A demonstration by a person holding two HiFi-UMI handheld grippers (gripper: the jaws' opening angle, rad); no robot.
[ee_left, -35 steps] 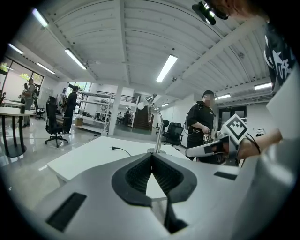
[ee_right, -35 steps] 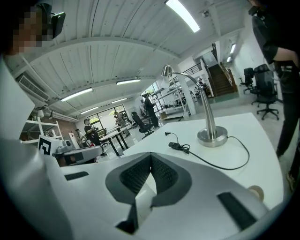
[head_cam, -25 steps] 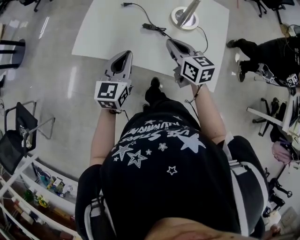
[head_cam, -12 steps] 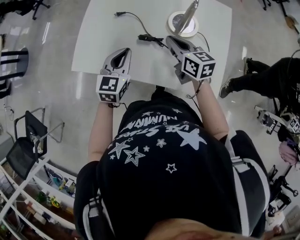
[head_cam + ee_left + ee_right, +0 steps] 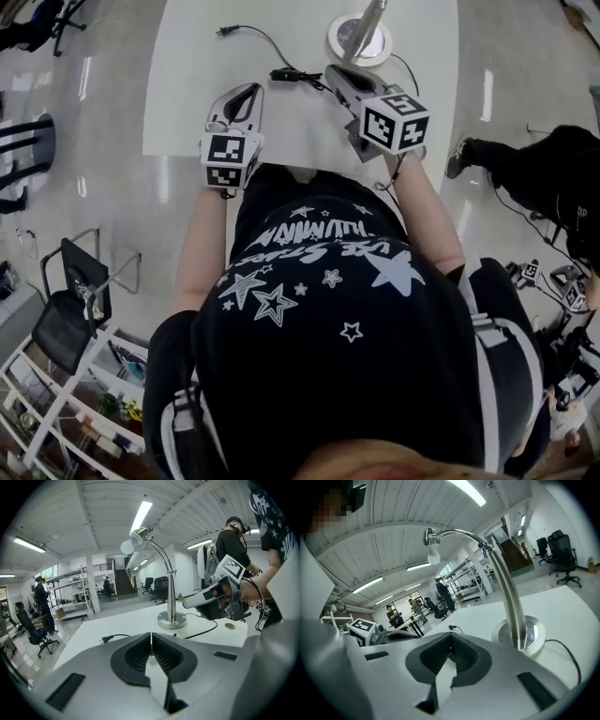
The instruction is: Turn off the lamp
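Chrome forms the lamp (image 5: 359, 39), which is stood at the far edge of the white table (image 5: 187, 103). What appears to be an inline switch (image 5: 284, 75) is carried on its black cord (image 5: 202, 630), and the plug (image 5: 225, 31) is left lying loose. The right gripper (image 5: 333, 70) is held just beside that switch and the left gripper (image 5: 248, 91) further left, both pinched shut on nothing. The switch would best be pressed squarely from above with the closed tip, so that it is not skidded sideways.
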